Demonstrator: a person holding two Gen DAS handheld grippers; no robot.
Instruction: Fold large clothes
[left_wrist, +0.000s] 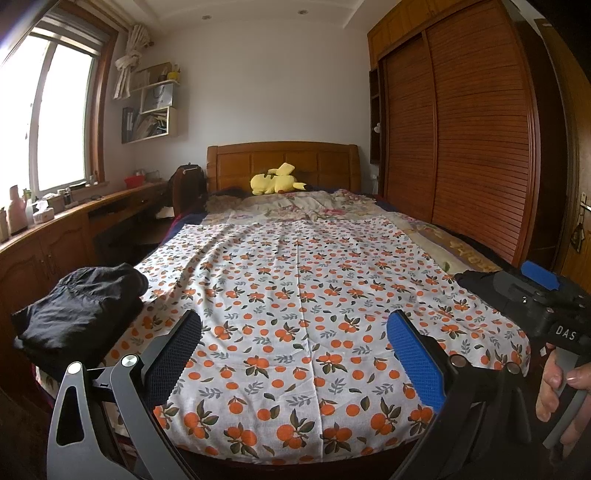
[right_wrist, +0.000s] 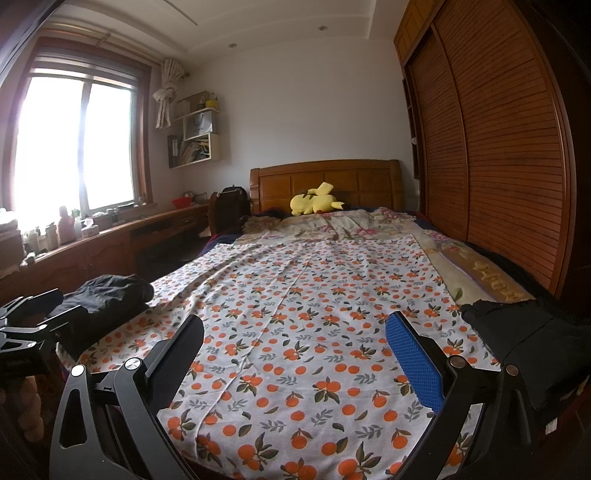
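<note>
You hold both the left tongs (left_wrist: 295, 354) and right tongs (right_wrist: 295, 358) spread apart and empty above the bed's orange-print white sheet (left_wrist: 295, 288). A folded black garment (left_wrist: 81, 314) sits at its left corner, seemingly set aside; another crumpled black garment (right_wrist: 524, 328) waits at the right edge, probably your next grab.

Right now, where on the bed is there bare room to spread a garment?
The orange-print sheet lies bare across its middle, between the black bundle at the near left corner and the black garment at the near right edge. Toward the headboard it is crowded: rumpled floral quilt and yellow plush toy.
</note>
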